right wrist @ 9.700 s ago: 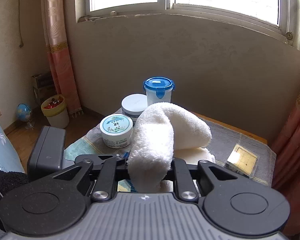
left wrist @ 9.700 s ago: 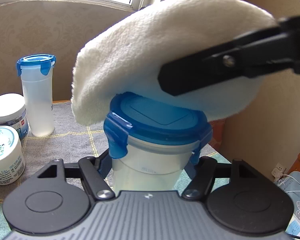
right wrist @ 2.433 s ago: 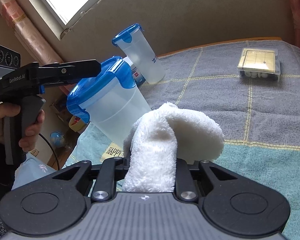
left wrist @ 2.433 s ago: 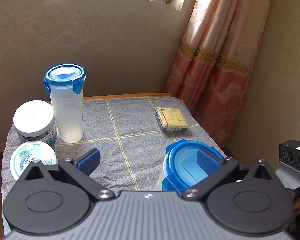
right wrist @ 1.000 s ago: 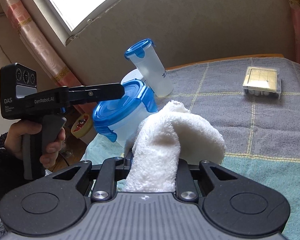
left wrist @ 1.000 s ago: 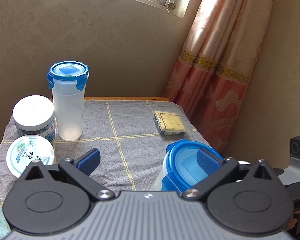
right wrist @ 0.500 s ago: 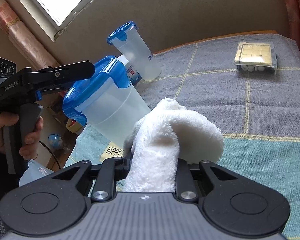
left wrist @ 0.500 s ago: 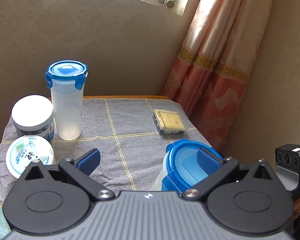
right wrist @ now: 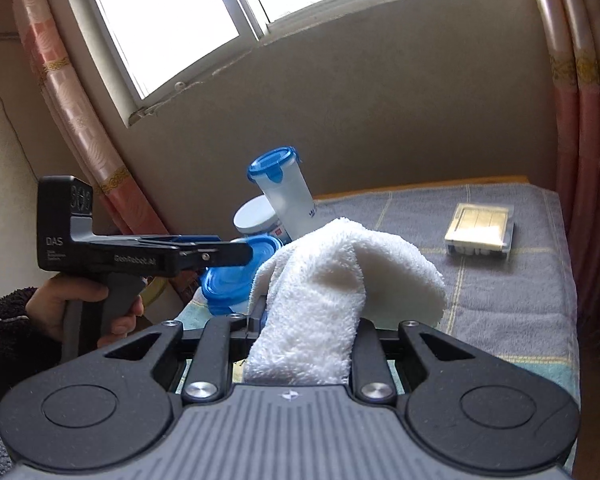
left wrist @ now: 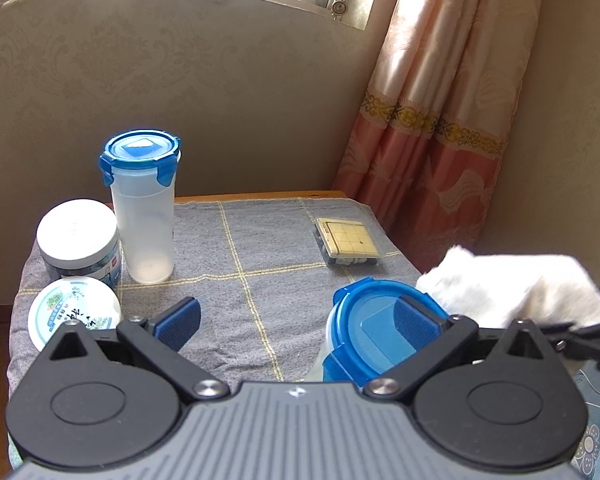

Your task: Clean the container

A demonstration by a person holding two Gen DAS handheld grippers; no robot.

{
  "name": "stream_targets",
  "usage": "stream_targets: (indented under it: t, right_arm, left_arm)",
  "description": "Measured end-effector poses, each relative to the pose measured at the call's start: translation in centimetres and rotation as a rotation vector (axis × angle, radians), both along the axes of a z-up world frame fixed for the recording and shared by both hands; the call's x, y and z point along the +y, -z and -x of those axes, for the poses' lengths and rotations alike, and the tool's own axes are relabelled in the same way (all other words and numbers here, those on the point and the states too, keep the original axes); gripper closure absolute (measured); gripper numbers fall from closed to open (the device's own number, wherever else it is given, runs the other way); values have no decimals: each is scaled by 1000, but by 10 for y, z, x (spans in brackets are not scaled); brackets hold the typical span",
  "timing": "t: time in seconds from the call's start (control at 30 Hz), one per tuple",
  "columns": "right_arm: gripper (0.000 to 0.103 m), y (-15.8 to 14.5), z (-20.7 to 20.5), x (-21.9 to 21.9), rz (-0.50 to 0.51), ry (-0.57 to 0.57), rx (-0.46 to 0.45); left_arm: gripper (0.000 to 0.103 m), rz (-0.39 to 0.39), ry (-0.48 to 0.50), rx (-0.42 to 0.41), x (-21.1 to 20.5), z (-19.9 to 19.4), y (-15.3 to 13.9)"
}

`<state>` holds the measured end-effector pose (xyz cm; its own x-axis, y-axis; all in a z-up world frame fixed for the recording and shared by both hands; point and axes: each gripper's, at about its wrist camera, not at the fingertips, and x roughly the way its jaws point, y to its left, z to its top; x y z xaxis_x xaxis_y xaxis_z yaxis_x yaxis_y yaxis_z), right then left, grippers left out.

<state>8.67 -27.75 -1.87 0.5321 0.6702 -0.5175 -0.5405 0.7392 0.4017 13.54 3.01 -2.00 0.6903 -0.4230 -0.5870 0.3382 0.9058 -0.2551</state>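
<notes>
1. Two wide-spread fingers on the left gripper (left wrist: pixel 296 322) in the left wrist view, grasping nothing; its right pad lies over the container (left wrist: pixel 374 334) lid, which stands near the table (left wrist: pixel 284 232) front edge. White cloth (left wrist: pixel 512 288) sits just beside it.
2. Right wrist view: right gripper (right wrist: pixel 300 344) is clenched on the cloth; container mostly hidden (lid peeks out). Risk, imo: nothing clamps the container, so a sideways wipe could tip it off the edge.

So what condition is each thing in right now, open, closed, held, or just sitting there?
Left hand-held gripper: open, right finger over the near container's lid.
Right hand-held gripper: shut on the white cloth.
Near container: lid on, clips down.
Tall container: upright, lid clipped shut, looks empty.
White-lidded jar: closed.
Printed-lid tub: closed.
Small clear box: closed, lying flat.
</notes>
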Motion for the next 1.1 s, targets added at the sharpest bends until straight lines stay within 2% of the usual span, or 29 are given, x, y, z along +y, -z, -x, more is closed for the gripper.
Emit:
stream_targets:
  t: [0.17, 0.3, 0.77, 1.1]
  right_arm:
    - [79, -21, 8, 0, -4, -13, -62]
    - [79, -7, 0, 9, -9, -45, -20]
    - [78, 30, -23, 8, -58, -53, 97]
    - [78, 70, -39, 15, -37, -69, 201]
  left_arm:
    - [0, -15, -9, 3, -1, 2, -2]
    - [0, -17, -12, 7, -2, 0, -2]
    - [0, 9, -14, 32, -1, -8, -1]
    - [0, 10, -22, 41, -2, -7, -2]
